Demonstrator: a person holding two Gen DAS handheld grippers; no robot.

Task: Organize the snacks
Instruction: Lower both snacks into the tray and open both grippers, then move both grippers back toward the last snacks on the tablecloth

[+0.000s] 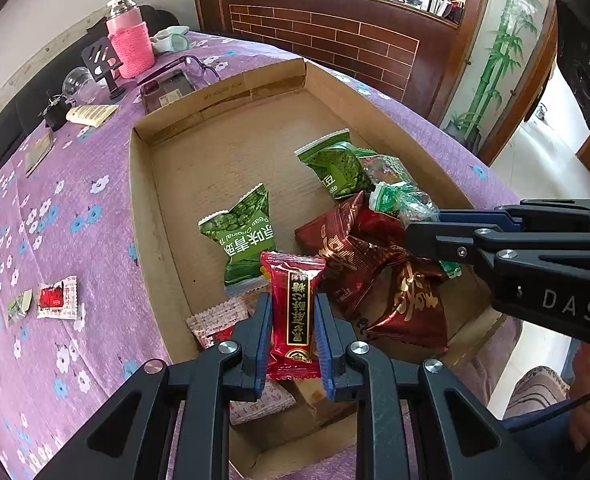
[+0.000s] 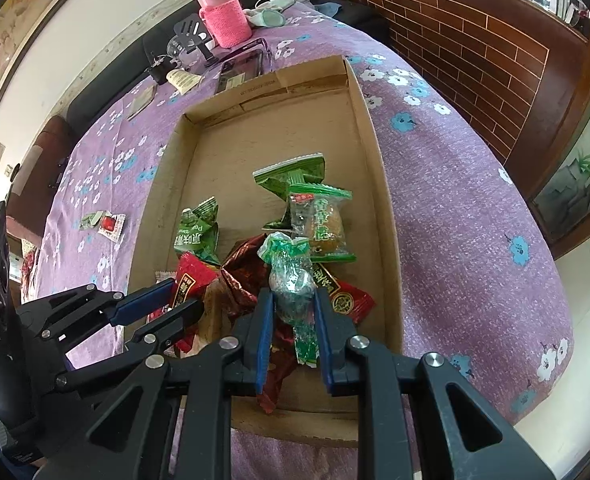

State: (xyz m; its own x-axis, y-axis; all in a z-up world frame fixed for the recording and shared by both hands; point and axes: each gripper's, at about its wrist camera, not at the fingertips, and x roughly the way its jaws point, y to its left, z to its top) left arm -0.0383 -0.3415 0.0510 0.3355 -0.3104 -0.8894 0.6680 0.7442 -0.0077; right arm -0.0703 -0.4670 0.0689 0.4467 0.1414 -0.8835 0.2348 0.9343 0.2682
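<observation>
A shallow cardboard box (image 1: 163, 240) on the purple flowered cloth holds several snacks. My left gripper (image 1: 293, 300) is shut on a red candy packet (image 1: 295, 320) and holds it just above the box's near end. My right gripper (image 2: 293, 296) is shut on a clear green-wrapped snack (image 2: 291, 276) over the pile. In the left wrist view the right gripper (image 1: 411, 238) reaches in from the right. Two green pea packets (image 1: 241, 236) (image 1: 335, 164) and dark red packets (image 1: 359, 248) lie in the box. A small red-and-white packet (image 1: 57, 298) and a small green one (image 1: 19, 306) lie on the cloth to the left, outside the box.
At the table's far end stand a pink-sleeved bottle (image 1: 129, 38), a phone (image 1: 167, 88), glasses (image 1: 199, 66), a glass (image 1: 77, 82) and a phone stand (image 1: 103, 58). A brick-patterned wooden counter (image 1: 335, 36) rises behind. The table edge drops off on the right (image 2: 535, 280).
</observation>
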